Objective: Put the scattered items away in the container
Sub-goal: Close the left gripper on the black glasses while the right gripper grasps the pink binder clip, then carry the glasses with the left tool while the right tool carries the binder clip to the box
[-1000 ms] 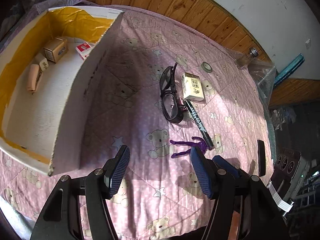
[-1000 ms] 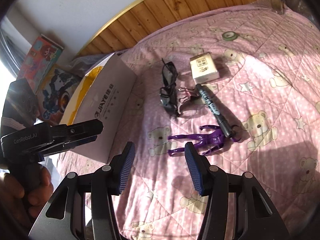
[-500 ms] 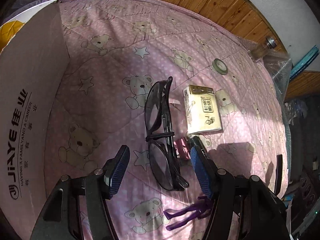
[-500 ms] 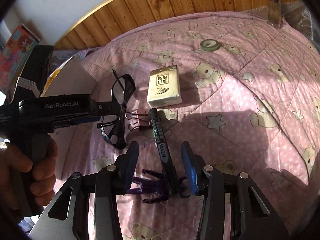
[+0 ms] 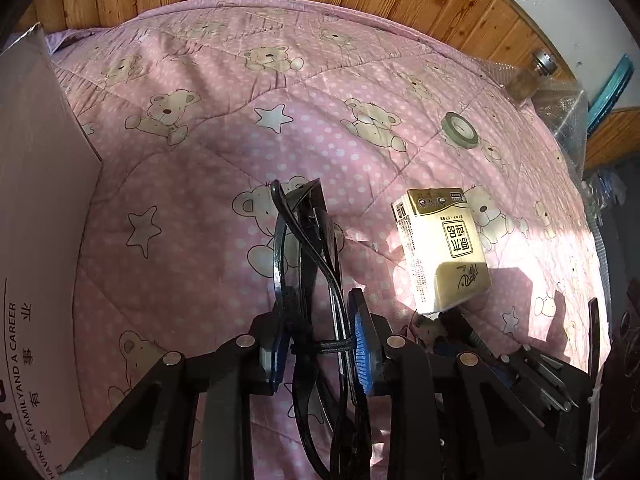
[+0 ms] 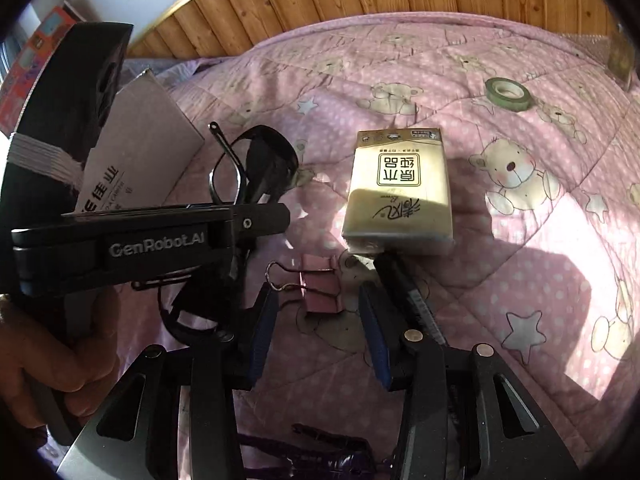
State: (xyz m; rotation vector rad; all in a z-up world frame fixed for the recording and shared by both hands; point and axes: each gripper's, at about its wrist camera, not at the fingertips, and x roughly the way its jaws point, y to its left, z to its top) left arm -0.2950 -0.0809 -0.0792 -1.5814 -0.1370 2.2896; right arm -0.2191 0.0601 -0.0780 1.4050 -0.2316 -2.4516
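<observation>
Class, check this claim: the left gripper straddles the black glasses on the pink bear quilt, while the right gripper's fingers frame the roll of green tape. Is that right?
Not quite. In the right wrist view the right gripper frames the pink binder clip; the roll of green tape lies far off. The left gripper does straddle the black glasses.

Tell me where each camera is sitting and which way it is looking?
Left wrist: sits on the left gripper, looking forward and down along its blue-padded fingers, which flank the black-framed glasses on the pink bear-print quilt.
Right wrist: sits on the right gripper, looking down its open fingers at the pink binder clip; the person's hand holding the left gripper shows at left.
Shared: the glasses, gold tissue pack, green tape roll and white cardboard box.
</observation>
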